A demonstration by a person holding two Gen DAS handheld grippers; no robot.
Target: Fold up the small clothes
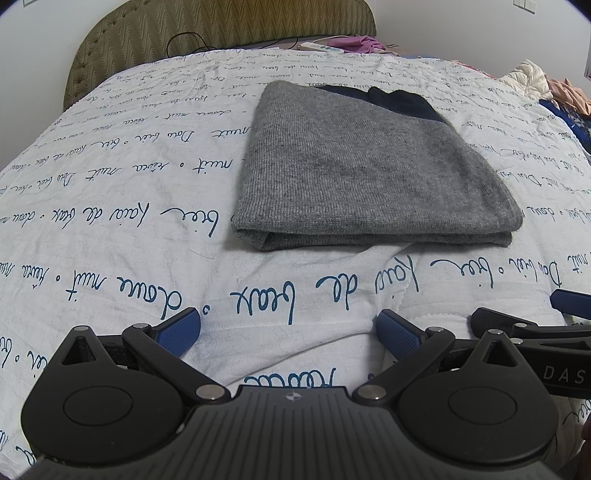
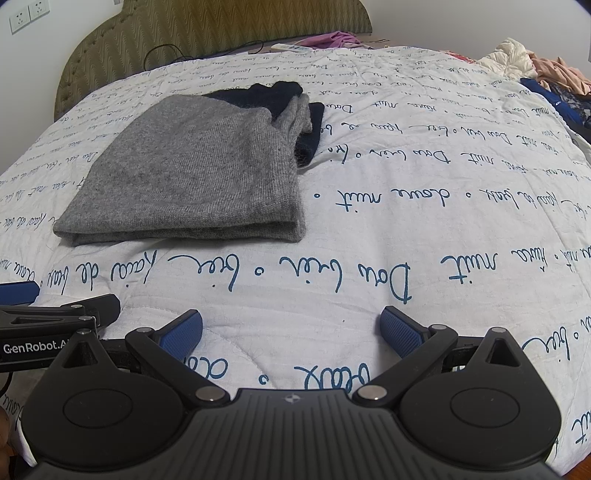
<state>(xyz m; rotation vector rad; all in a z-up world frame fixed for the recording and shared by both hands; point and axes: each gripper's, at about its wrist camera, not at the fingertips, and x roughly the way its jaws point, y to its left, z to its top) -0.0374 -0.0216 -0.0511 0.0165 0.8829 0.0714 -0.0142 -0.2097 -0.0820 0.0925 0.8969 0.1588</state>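
1. Headboard (image 1: 207, 33), olive and padded, stands at the far edge of the bed; a black cable (image 1: 184, 42) loops in front of it.
2. Left gripper (image 1: 288, 332) hovers over the near edge of the quilt (image 1: 110, 221), jaws spread wide, blue pads (image 1: 177, 334) holding nothing.
3. Grey sweater (image 1: 362, 166) lies folded flat near the middle of the quilt, well apart from both grippers; a dark navy part (image 1: 399, 99) shows at its far end.
4. Right gripper (image 2: 291, 332) hovers just beside the left one at the near edge, jaws likewise wide apart and empty.
5. Loose clothes (image 2: 546, 70) are piled at the far right corner of the bed.
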